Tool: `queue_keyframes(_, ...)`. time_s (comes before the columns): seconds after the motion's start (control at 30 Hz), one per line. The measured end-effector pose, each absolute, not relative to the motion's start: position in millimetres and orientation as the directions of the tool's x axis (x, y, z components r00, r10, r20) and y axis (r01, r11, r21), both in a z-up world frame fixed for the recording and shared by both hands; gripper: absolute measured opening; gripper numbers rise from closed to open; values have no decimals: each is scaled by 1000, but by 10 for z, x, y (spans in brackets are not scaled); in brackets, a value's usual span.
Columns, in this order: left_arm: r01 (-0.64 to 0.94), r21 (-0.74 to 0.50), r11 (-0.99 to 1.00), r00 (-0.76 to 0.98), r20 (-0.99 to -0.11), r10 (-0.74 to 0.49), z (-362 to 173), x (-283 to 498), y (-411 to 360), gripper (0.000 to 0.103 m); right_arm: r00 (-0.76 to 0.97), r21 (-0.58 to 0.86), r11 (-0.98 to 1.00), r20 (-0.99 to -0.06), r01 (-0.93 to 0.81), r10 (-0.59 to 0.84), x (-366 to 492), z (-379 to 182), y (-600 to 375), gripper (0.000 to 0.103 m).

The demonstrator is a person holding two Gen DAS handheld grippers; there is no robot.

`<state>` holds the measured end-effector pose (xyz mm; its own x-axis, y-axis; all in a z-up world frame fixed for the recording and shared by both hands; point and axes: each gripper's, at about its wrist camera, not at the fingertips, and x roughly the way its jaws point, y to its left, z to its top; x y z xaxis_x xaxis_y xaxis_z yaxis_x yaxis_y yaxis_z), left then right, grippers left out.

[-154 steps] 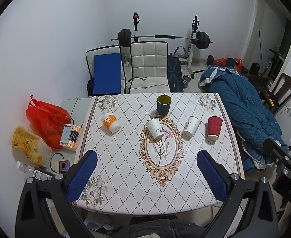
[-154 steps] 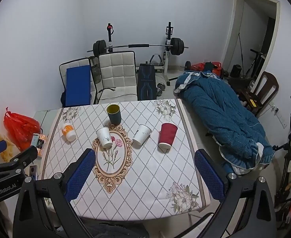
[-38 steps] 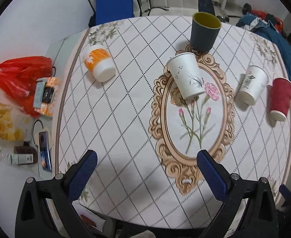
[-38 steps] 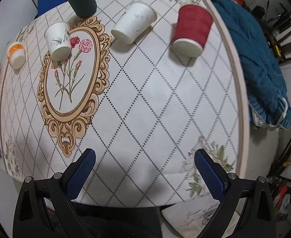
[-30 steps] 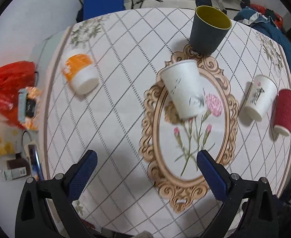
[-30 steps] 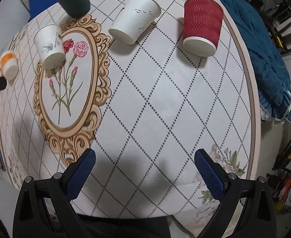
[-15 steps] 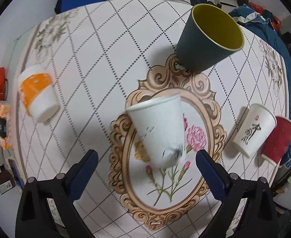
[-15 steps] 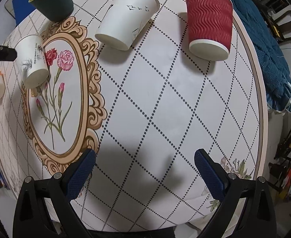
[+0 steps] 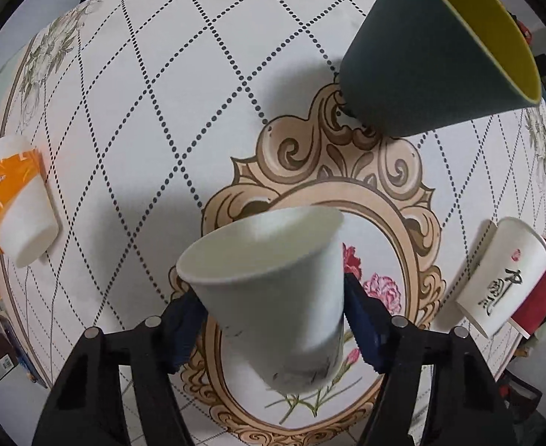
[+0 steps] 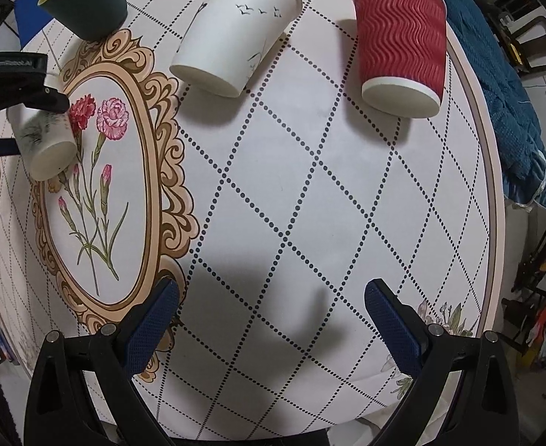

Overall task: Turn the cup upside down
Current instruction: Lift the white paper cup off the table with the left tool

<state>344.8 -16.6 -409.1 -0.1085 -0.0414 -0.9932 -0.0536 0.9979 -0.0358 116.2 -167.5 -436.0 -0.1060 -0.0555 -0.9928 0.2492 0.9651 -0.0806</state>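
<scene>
A white paper cup (image 9: 273, 290) stands upright on the flowered oval of the tablecloth. My left gripper (image 9: 273, 308) is shut on its lower body, a blue pad on each side. The same cup shows in the right wrist view (image 10: 48, 145) at the left edge, with the left gripper's black body over it. My right gripper (image 10: 271, 319) is open and empty above the bare cloth near the table's front edge.
A dark green cup (image 9: 436, 55) stands behind the held one. An orange and white cup (image 9: 16, 200) is at the left. A white printed cup (image 10: 235, 37) and a red ribbed cup (image 10: 401, 44) stand at the right. The table edge (image 10: 496, 193) runs along the right.
My left gripper has come down around the white cup and closed on it. My right gripper has dropped a little closer to the table and stays open.
</scene>
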Motion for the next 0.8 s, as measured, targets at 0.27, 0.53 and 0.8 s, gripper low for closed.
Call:
queue_keyframes(0.27,21,2,1000,-59,-998,3,-4036,3328,-206,65,-106,-84,966,-993,243,-60,1094,-4431,-1651,102)
queue_keyframes(0.53,69,-3,998,-58,-998,1,-3872,2820,-125,64,-82,-62,968,-996,242,-43,1090,-4331,-1537,102)
queue_keyframes(0.8,62,-21,998,-123,-992,-13,-3890,2014,224,64,-82,-29,981,-997,194,-13,909,-4245,-1401,102)
